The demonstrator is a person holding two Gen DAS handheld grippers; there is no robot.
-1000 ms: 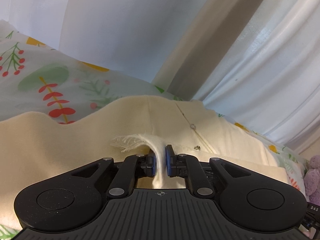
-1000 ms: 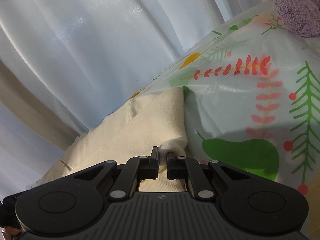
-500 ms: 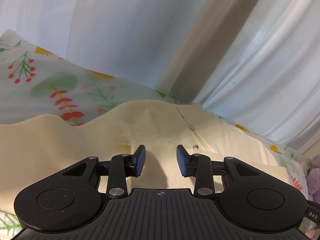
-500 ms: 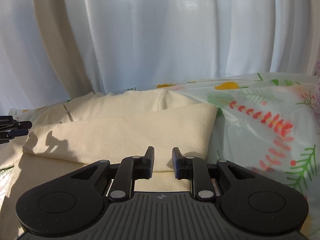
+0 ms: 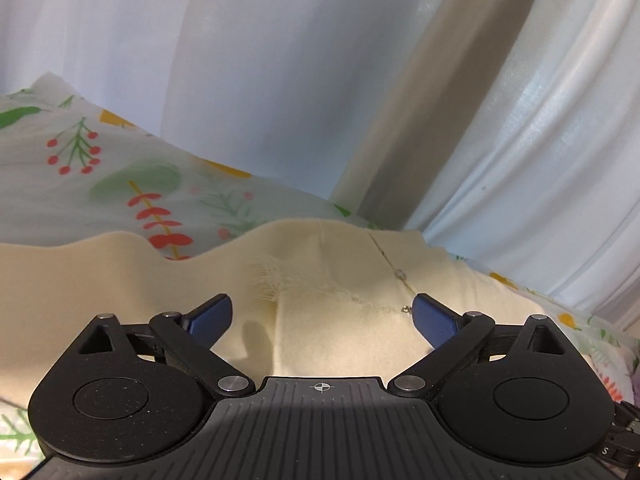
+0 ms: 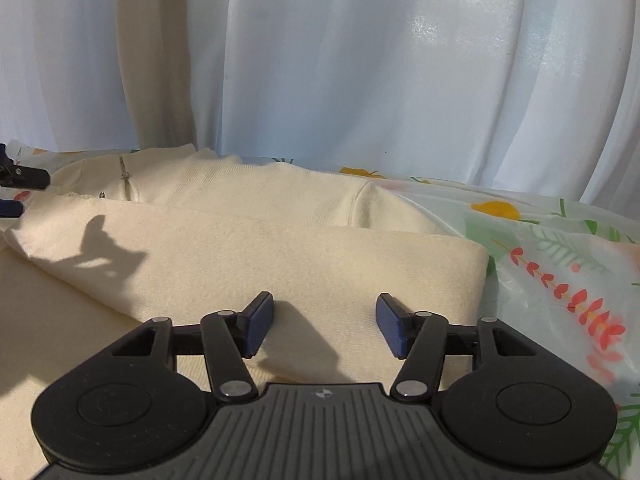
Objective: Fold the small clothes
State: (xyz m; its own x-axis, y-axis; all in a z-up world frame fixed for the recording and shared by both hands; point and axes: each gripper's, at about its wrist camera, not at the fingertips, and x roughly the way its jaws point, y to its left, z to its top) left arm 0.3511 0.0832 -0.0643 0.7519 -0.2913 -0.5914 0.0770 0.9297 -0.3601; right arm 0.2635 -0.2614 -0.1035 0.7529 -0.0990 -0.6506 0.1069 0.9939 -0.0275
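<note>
- Left wrist view: left gripper (image 5: 322, 318) spread wide, jaws just opened, nothing pinched; blue pads (image 5: 210, 316) clear of the cloth on both sides.
- Below and ahead of it, cream garment (image 5: 344, 320) lying on the floral bedsheet (image 5: 120, 184), a frayed fringe (image 5: 268, 280) at the edge of the folded-over layer and a seam with small metal fasteners (image 5: 401, 275) running away toward the white curtain (image 5: 248, 80).
- Right wrist view: right gripper (image 6: 325, 322) likewise parted, jaws just opened, no fabric between them; pads hovering just over the near edge of the fold.
- Same garment seen here as a folded flap (image 6: 280, 256) laid across the body, its rounded end near the bedsheet on the right, collar end at the far left beside the tip of the other gripper (image 6: 20, 178).
- Step in hand, by the look of it: release after laying one fold down, both corners let go.
- Next move likely calls for backing off without dragging the flap, then fresh pinches on two edge corners for the following fold; soft knit may slump or spring open.
</note>
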